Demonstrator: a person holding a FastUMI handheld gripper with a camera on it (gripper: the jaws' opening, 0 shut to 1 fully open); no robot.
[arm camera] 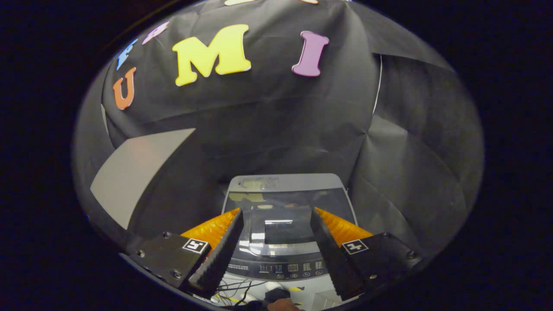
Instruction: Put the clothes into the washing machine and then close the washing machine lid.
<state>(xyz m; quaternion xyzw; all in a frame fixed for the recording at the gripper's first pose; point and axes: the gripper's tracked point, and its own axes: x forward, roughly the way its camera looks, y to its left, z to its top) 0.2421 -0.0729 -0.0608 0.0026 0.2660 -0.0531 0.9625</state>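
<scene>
gripper (pixel 276 214): hangs up above the washing machine, looking down and forward over it. The two fingers are spread wide apart with nothing between them, no cloth, no handle, just air and the machine's top showing through the gap.

left finger (pixel 222 255): ribbed pad faces inward, a small square marker sits on the block behind it.

right finger (pixel 330 255): same deal, mirrored, ribbed pad facing in and a marker tag on its block too.

washing machine (pixel 285 183): top-loader, sits right below and just ahead of the fingers, pushed back against the booth wall. Grey body, light grey back edge.

lid (pixel 281 224): looks to be lying flat down on the machine, dark and glassy, with some reflections on it. It shows in the gap between the two fingers. Can't see through it well enough to tell what's in the tub.

control panel (pixel 291 268): dark strip along the near edge of the machine, with little buttons and displays, sits between the finger bases.

clothes: honestly can't spot any, so can't tell where they are.

cables (pixel 235 289): a few dark wires trailing on the floor in front of the machine, down below the left finger.

hand (pixel 283 306): a bit of a person's hand peeks in at the very bottom, under the control panel.

grey panel (pixel 134 172): pale flat sheet leaning against the cloth wall, off beyond the left finger.
</scene>
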